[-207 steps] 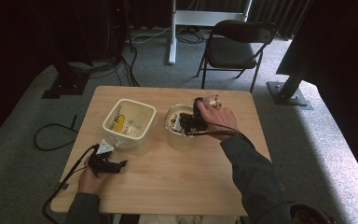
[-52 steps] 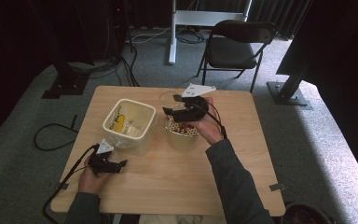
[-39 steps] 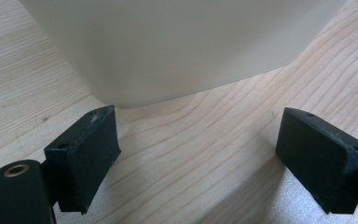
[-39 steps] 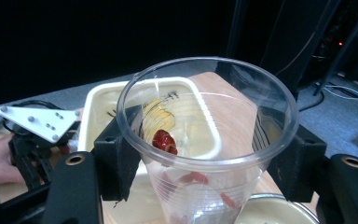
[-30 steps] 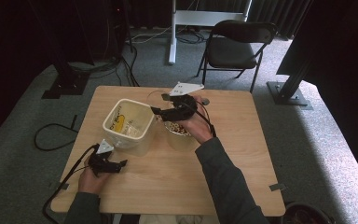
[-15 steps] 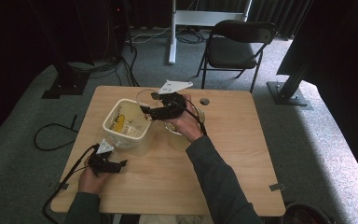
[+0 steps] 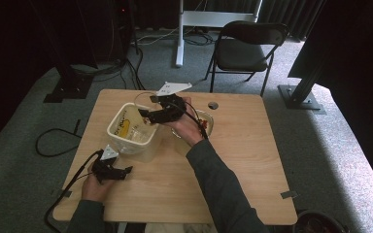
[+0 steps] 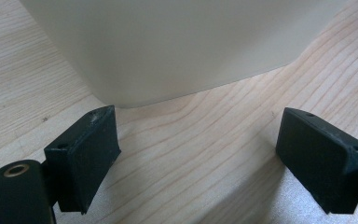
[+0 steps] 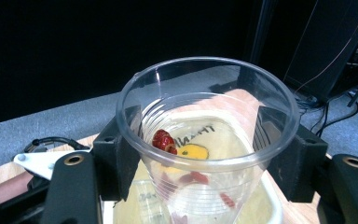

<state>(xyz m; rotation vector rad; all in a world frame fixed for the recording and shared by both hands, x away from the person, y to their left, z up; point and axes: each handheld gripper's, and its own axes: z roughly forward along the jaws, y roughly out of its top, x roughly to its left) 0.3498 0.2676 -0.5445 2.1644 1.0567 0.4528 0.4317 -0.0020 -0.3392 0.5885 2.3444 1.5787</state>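
The clear cup (image 9: 205, 140) sits clamped between the right gripper (image 7: 151, 114)'s fingers (image 9: 114, 154), held above the white tub (image 7: 132, 128) toward the surface's far left. Red pieces (image 9: 164, 141) cling inside the cup. Just right of the tub, a bowl (image 7: 207, 121) peeks out behind the hand. Near the left front edge, the left gripper (image 7: 121, 172) rests, fingers (image 8: 85, 154) spread wide, gripping nothing, tub just ahead.

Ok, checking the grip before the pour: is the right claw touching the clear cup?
Touching. The right gripper view shows the right claw with both jaws pressed against the clear cup's sides.
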